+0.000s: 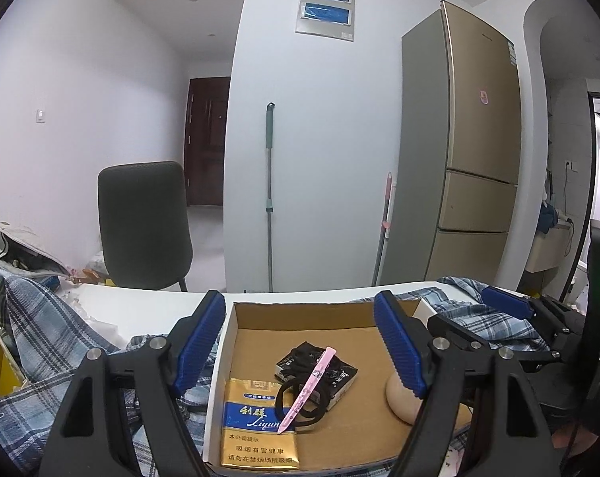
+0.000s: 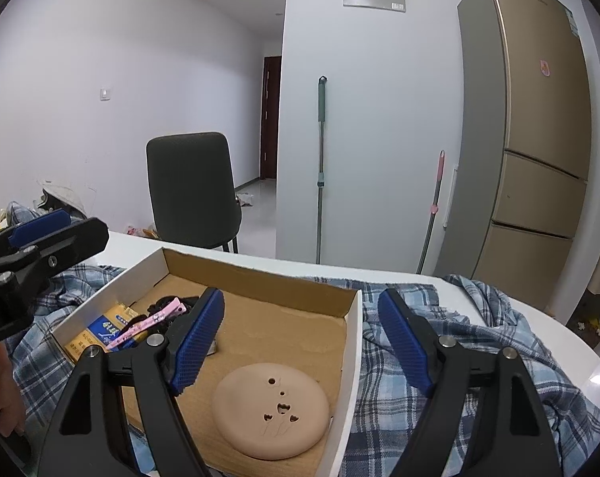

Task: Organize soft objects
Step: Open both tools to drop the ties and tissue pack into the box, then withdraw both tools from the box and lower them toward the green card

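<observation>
Open left claw (image 1: 300, 338) over cardboard box (image 1: 300, 310), plaid cloth (image 2: 439, 349), white table (image 2: 558, 342), fridge (image 2: 538, 159)

Right tool (image 2: 301, 342) open over cardboard box (image 2: 260, 278), straddling its right wall. Inside: pink disc (image 2: 270, 409), gold cigarette pack (image 2: 101, 330), pink clip (image 2: 148, 324). Plaid shirt (image 2: 478, 357) underneath on white worktop (image 2: 578, 357).

Ahead of you: plain white walls (image 1: 101, 99), a white pillar (image 1: 319, 139) carrying a grey two-window panel box (image 1: 327, 7). A tall gold three-door fridge (image 1: 478, 151) stands at its right. A green-handled mop (image 1: 268, 198) leans on the pillar. A dark grey upholstered chair (image 1: 144, 226) faces the white table (image 1: 140, 306). A dark brown door (image 1: 206, 139) closes the hallway.
</observation>
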`<state>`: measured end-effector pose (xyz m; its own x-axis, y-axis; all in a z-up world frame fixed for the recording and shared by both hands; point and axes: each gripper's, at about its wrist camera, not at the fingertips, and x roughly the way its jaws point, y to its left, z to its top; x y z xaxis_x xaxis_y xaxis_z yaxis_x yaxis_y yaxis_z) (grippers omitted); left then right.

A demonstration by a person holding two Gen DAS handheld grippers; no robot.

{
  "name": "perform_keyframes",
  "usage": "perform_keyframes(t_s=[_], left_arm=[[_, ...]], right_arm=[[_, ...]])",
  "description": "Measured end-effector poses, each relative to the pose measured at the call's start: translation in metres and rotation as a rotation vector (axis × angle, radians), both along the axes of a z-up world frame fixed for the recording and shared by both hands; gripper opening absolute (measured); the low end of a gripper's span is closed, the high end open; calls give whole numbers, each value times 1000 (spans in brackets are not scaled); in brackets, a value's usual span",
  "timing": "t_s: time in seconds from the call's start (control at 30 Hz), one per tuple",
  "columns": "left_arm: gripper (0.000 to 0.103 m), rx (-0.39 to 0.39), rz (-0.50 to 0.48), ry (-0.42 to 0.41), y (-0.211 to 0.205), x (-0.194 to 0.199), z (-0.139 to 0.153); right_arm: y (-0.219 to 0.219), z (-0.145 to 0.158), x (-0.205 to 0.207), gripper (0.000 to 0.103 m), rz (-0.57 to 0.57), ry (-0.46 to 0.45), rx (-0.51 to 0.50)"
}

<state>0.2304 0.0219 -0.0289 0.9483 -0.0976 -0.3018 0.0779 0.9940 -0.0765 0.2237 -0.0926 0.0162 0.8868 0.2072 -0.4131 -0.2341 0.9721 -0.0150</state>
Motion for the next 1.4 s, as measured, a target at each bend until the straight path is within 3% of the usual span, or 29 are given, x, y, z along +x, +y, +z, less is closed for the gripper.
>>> perform_keyframes(t_s=[0.4, 0.5, 0.57, 0.73, 0.93, 1.07, 1.37, 1.4], left_arm=[[79, 11, 17, -81, -3, -36, 39], [79, 7, 12, -100, -4, -55, 54], [79, -5, 7, -99, -3, -67, 63], [79, -13, 5, -120, 0, -101, 78], [79, 13, 12, -135, 0, -147, 74], [79, 19, -5, -121, -2, -165, 62], [79, 30, -9, -6, -4, -147, 21], [85, 25, -15, 5, -3, -145, 18]], right_arm=[[-14, 48, -29, 79, -15, -88, 39], [-18, 61, -41, 79, -37, -43, 52], [-27, 68, -50, 79, -21, -9, 114], [-40, 79, -81, 79, -25, -14, 136], [-45, 66, -109, 79, -20, -11, 131], [-46, 46, -113, 79, -7, 38, 129], [-45, 20, -113, 82, 26, 48, 101], [-44, 19, -112, 83, 29, 55, 98]])
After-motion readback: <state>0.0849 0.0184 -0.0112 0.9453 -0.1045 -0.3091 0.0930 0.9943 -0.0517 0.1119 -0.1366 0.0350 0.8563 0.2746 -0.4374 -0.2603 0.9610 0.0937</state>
